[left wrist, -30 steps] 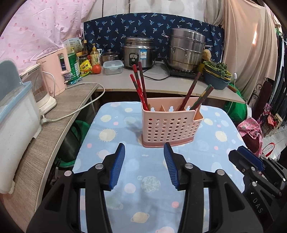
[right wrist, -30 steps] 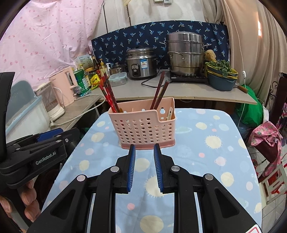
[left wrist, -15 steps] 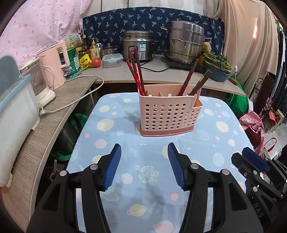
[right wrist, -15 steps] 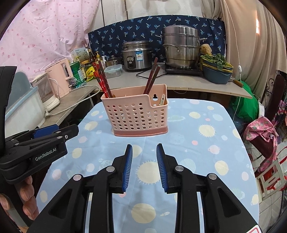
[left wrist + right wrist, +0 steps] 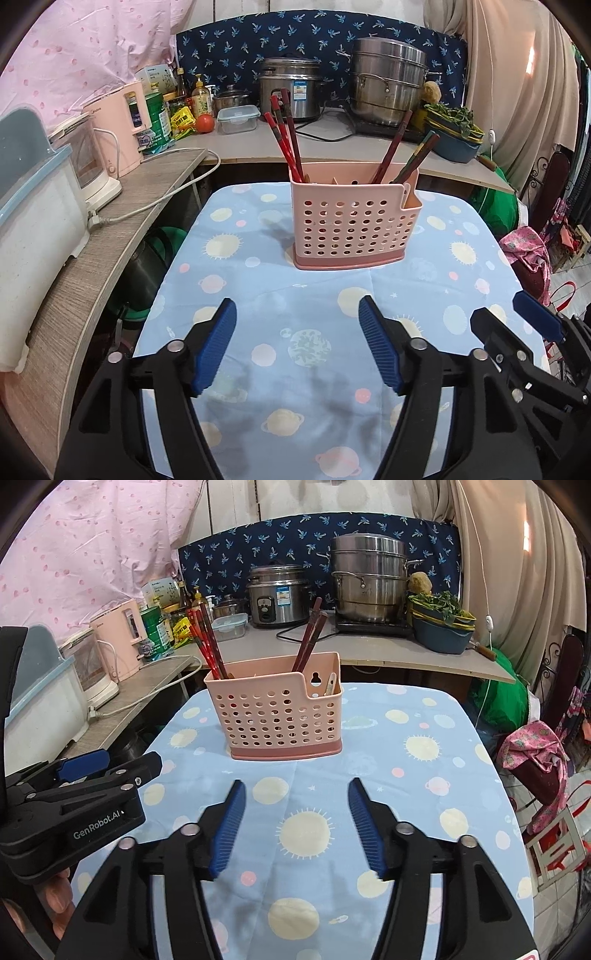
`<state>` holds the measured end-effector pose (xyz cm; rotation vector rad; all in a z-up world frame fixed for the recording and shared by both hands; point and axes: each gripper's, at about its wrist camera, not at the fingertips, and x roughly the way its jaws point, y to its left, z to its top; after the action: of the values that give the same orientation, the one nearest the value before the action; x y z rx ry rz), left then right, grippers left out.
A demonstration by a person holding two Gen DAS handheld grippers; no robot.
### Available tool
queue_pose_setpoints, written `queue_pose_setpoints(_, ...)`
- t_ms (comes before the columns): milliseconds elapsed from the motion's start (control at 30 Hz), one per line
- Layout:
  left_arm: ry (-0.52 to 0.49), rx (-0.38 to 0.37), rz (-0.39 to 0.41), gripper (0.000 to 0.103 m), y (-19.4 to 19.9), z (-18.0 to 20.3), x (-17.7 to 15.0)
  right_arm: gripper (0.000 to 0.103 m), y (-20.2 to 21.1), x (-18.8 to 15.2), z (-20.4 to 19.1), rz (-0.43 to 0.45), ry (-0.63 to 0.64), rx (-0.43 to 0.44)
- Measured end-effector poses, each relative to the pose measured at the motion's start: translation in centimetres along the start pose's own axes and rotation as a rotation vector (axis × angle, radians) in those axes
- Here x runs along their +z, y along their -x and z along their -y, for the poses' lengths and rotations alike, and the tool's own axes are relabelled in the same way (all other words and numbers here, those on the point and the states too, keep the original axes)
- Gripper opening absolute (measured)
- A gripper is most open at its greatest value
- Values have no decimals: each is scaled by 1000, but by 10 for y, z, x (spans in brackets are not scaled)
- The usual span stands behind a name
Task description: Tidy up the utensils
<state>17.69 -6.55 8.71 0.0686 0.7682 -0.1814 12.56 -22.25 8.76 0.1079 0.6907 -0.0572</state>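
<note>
A pink perforated utensil holder (image 5: pixel 351 225) stands on the blue planet-print tablecloth (image 5: pixel 306 332); it also shows in the right wrist view (image 5: pixel 280 716). Red chopsticks (image 5: pixel 284 136) lean in its left compartment and dark brown chopsticks (image 5: pixel 402 151) in its right. The right wrist view shows the red chopsticks (image 5: pixel 207 638) and the brown ones (image 5: pixel 310 635) too. My left gripper (image 5: pixel 297 347) is open and empty, well short of the holder. My right gripper (image 5: pixel 295 827) is open and empty, also short of it.
A counter behind holds a rice cooker (image 5: pixel 290 88), a steel steamer pot (image 5: pixel 386 92) and a bowl of greens (image 5: pixel 454 140). A side shelf on the left carries a pink kettle (image 5: pixel 118 129) and white appliances (image 5: pixel 37 221). A chair with pink cloth (image 5: pixel 535 753) stands right.
Both grippers have pulled back from the holder and opened wider; the right one went from nearly shut to wide open.
</note>
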Motion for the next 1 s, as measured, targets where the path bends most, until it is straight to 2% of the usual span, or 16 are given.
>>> queue_pose_setpoints(133,-8,16,3,71,0,0,-1,69,-3,-2,1,-14,-2,-4)
queue_pose_setpoints(367,-5,43,15,86,0,-1,1,78,-7,0,5,-29,-22,-3)
queue_pose_setpoints(667,3,68,5,92,-5,-5,2,87,-11,1,5,-26,-27,-22)
queue_pose_setpoints(733,7,76,2,92,-6,-7,2,97,-11,1,6,-29,-29,-27)
queue_pose_setpoints(1000,11,85,-5,94,-9,-12,0,97,-17,0,3,-41,-19,-37)
